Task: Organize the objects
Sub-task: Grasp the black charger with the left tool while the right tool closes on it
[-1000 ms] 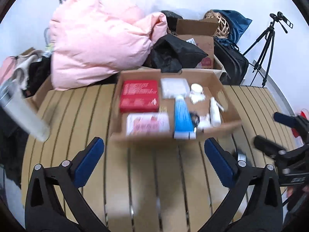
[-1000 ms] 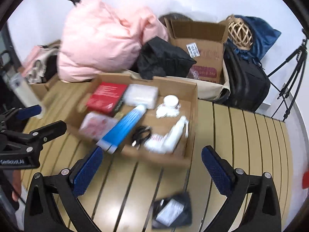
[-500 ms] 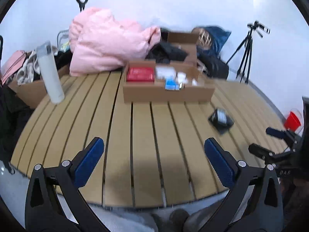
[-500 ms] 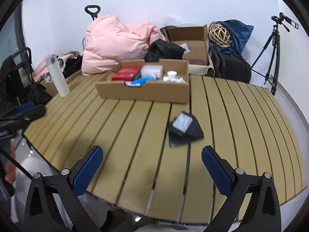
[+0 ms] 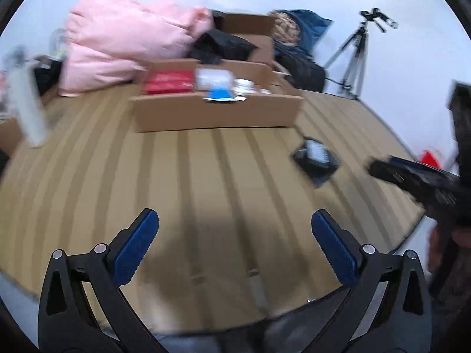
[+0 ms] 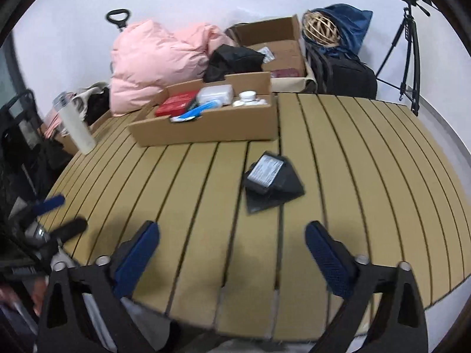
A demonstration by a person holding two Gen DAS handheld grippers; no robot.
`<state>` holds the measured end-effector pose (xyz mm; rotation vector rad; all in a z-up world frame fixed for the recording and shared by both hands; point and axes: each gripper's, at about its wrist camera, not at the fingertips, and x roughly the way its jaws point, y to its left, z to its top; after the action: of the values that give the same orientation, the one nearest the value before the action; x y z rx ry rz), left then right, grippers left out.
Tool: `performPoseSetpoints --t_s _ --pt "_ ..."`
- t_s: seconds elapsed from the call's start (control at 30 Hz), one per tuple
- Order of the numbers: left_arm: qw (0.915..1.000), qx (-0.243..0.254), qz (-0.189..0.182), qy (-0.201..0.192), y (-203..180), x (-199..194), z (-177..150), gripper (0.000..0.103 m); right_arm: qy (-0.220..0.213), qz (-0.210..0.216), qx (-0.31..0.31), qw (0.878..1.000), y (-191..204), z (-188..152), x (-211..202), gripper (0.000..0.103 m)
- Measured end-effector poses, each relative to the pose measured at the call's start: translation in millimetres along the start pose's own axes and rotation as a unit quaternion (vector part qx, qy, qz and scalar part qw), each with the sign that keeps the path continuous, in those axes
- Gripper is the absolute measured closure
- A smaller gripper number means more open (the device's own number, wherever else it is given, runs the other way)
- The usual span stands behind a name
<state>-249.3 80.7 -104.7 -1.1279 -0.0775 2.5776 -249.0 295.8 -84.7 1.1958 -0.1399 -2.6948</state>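
- Done: cardboard box [image 6: 206,129], far ahead of the fingers, holds sorted items.
- Left: black pouch [image 6: 272,181], just ahead of right gripper [image 6: 232,250].
- Right jaws, just narrowing, stand apart and empty; left gripper [image 5: 235,242] likewise apart, empty.

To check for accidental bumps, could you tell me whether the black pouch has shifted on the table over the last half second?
No. The black pouch lies on the same slats, in front of the cardboard box's right corner.
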Motion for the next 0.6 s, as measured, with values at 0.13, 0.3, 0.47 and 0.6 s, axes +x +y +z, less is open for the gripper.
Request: performPoseSetpoints --t_s 0.13,0.3,0.47,0.6 --pt "0.9994 0.016 -0.029 -0.012 -25 42 22 0.002 0.010 0.001 0.040 0.999 -31 35 37 0.026" --pt "0.9978 -0.002 -0.065 0.014 -44 93 39 0.019 0.047 0.005 0.087 0.995 -64 60 97 0.050" --pt "0.9954 0.002 -0.071 0.063 -49 121 28 0.027 0.079 0.017 0.116 0.990 -79 60 129 0.055" --pt "0.9953 0.051 -0.049 0.067 -54 115 17 0.027 0.096 0.010 0.101 0.990 -63 47 128 0.055"
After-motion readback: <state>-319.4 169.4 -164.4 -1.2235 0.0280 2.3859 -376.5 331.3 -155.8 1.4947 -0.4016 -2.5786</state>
